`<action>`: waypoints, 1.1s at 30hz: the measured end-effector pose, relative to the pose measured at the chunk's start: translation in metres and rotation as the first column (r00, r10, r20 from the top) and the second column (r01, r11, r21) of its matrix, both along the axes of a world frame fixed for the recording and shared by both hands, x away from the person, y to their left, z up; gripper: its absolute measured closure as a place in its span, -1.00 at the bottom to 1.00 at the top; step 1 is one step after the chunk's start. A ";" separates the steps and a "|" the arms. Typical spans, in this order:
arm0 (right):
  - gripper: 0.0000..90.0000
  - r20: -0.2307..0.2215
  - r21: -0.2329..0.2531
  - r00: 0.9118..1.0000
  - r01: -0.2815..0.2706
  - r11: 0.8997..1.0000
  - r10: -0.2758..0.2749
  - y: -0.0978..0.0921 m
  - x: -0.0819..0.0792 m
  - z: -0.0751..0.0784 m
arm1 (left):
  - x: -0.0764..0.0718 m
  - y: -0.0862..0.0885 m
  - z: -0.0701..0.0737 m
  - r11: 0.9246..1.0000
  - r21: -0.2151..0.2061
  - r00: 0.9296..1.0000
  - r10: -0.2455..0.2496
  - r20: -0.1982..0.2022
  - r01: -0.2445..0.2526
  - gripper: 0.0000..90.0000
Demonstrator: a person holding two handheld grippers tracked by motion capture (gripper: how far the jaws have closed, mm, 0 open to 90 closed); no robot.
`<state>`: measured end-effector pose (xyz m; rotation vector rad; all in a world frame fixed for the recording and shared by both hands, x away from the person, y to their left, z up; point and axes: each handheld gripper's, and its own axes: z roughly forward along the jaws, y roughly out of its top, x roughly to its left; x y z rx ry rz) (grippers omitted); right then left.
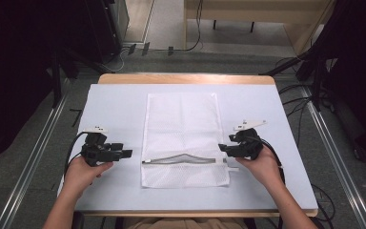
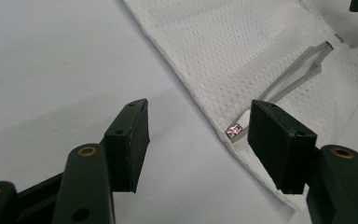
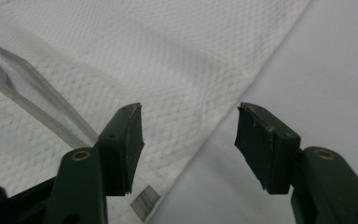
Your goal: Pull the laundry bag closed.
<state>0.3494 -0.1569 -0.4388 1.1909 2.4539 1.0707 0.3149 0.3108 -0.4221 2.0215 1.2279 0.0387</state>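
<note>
Pale blue-grey sheet over the wooden worktop, with a white rectangular mesh laundry bag flat at centre. Zip near the near end gaping part-way; nothing gripped yet, work barely begun. Left claw open just left of the bag, right claw open at its right edge. Left claw view: pinkish metal zip pull at the hem, lost from above.

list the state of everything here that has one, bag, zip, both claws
mesh bag: flat on the table, not held
zipper: partly open, gaping in the middle
zipper pull: at the bag's left end, not gripped
left claw: open, empty, beside the bag's left edge
right claw: open, empty, over the bag's right edge
</note>
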 end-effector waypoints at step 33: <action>0.07 0.014 0.018 0.982 -0.187 0.982 0.186 0.076 -0.012 0.010 | -0.004 -0.009 -0.006 0.999 0.017 1.000 -0.031 0.000 0.031 -0.02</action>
